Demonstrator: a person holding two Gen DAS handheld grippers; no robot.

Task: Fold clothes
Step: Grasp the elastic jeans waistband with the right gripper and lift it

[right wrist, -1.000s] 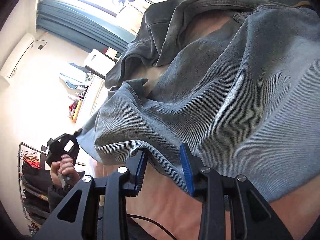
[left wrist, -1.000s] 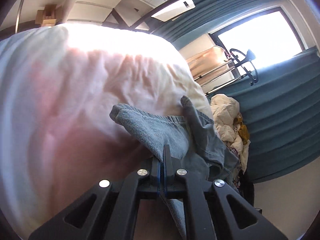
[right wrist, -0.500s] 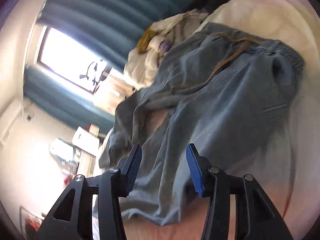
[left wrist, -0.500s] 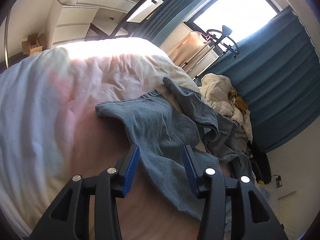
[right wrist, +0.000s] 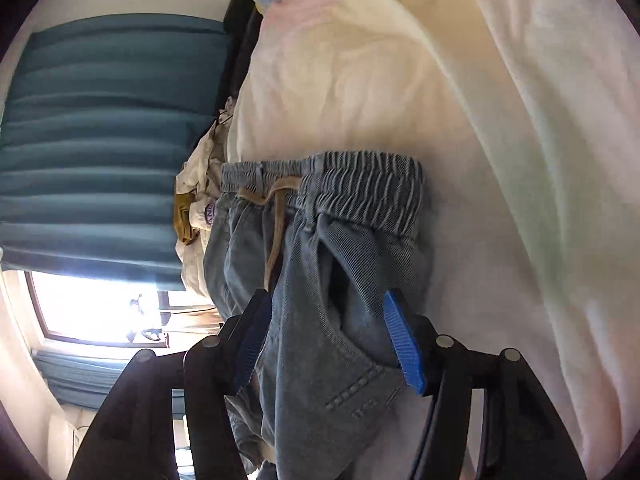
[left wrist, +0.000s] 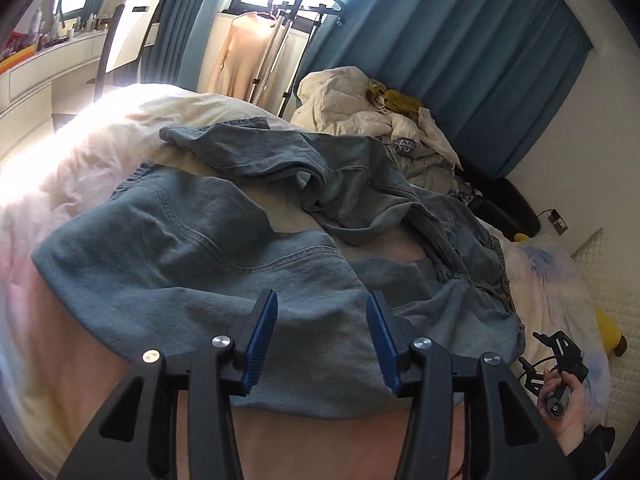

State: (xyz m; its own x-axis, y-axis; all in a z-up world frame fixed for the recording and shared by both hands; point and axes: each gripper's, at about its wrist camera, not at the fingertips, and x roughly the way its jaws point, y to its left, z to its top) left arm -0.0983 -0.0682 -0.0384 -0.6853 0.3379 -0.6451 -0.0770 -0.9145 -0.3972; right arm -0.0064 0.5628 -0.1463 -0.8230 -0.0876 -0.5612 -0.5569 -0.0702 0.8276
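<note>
Denim trousers [left wrist: 224,264] lie spread and crumpled on the pale duvet [left wrist: 80,152] of the bed, with 1 leg reaching to the far left and the other twisted over it in the middle. The elastic waistband [right wrist: 352,180] with its tan drawstring [right wrist: 276,216] is at the right end, and the right wrist view looks straight at it.

The left gripper [left wrist: 320,332] hovers just above the near leg, its 2 fingers apart and nothing between them. The right gripper [right wrist: 328,340] is over the hip and pocket area, fingers also spread wide, with cloth lying between them but not pinched.

I judge that both grippers are about to take hold at the 2 ends so the trousers can be straightened before the fold.

Several things could go wrong from here. The legs are crossed, so a pull from the waist alone may tighten the twist rather than flatten it. The soft duvet can be caught together with the denim if the fingers press too deep. A grip on only the top layer at the pocket would let the lower layer slip. The pile of other clothes [left wrist: 376,116] at the far side is near the far leg and may be dragged along
</note>
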